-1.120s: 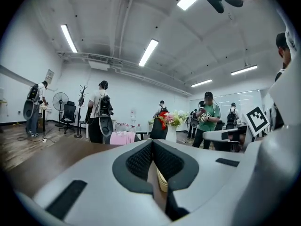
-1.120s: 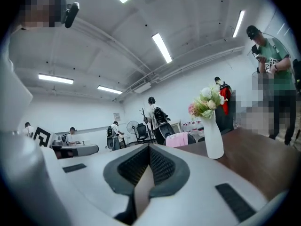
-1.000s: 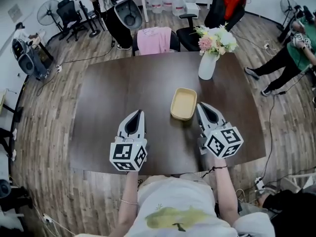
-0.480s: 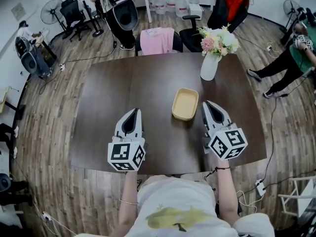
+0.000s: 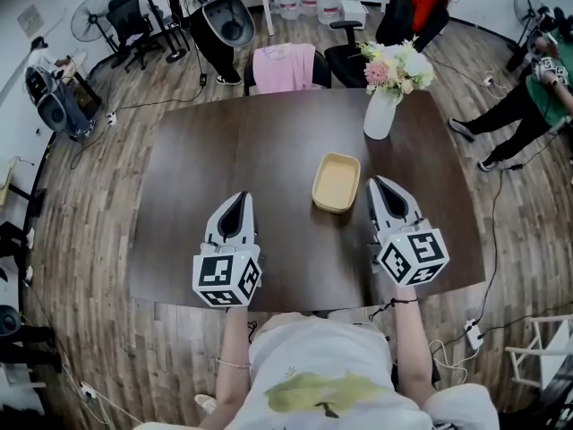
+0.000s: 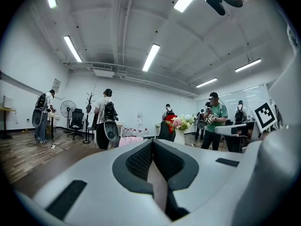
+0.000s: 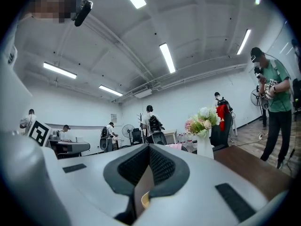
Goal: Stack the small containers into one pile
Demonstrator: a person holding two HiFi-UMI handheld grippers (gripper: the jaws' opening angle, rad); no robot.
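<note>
Head view: tan container [image 5: 336, 183] whole, left gripper [image 5: 241, 196] and right gripper [image 5: 377, 181] both closed; right gripper view: sliver

The left gripper [image 5: 240, 200] and right gripper [image 5: 378, 186] are white pointed shells with black ribbed pads [image 6: 140, 163] and a cube [image 5: 226, 279] of black-and-white square markers at the near end. The person wears a white T-shirt [image 5: 322, 374] with a yellow-green print and a thin bracelet [image 5: 235, 365] on the left wrist

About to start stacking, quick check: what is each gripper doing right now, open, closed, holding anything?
Left gripper: closed, holding nothing.
Right gripper: closed, holding nothing.
</note>
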